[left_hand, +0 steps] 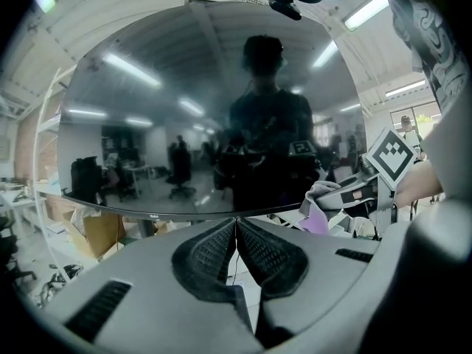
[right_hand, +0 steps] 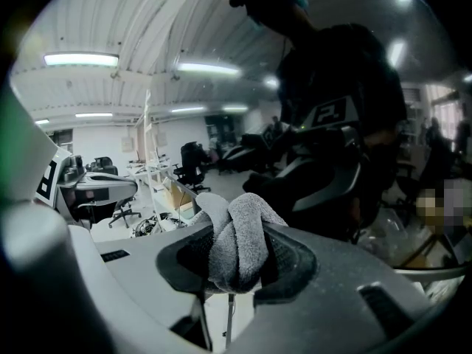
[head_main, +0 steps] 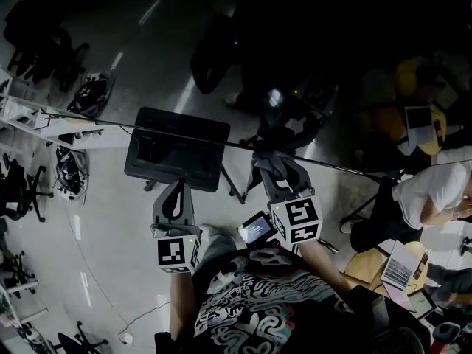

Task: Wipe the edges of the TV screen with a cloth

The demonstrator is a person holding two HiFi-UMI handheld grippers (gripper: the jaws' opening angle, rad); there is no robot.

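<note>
The TV shows edge-on in the head view as a thin line (head_main: 324, 166) above a dark flat base (head_main: 177, 147). In the left gripper view its dark, reflective screen (left_hand: 147, 124) fills the upper half. My right gripper (head_main: 276, 172) is shut on a bunched grey cloth (right_hand: 236, 242), held at the TV's edge; the cloth (left_hand: 318, 205) also shows at the screen's lower right corner. My left gripper (left_hand: 236, 223) is shut and holds nothing, just below the screen's bottom edge. From above, the left gripper (head_main: 175, 198) sits near the base.
A person in a white shirt (head_main: 431, 190) sits at the right by a laptop (head_main: 402, 265). Office chairs (head_main: 26, 190) and a white shelf (head_main: 44, 120) stand at the left. Cables (head_main: 125, 323) lie on the floor. A small phone screen (head_main: 257, 228) rides between the grippers.
</note>
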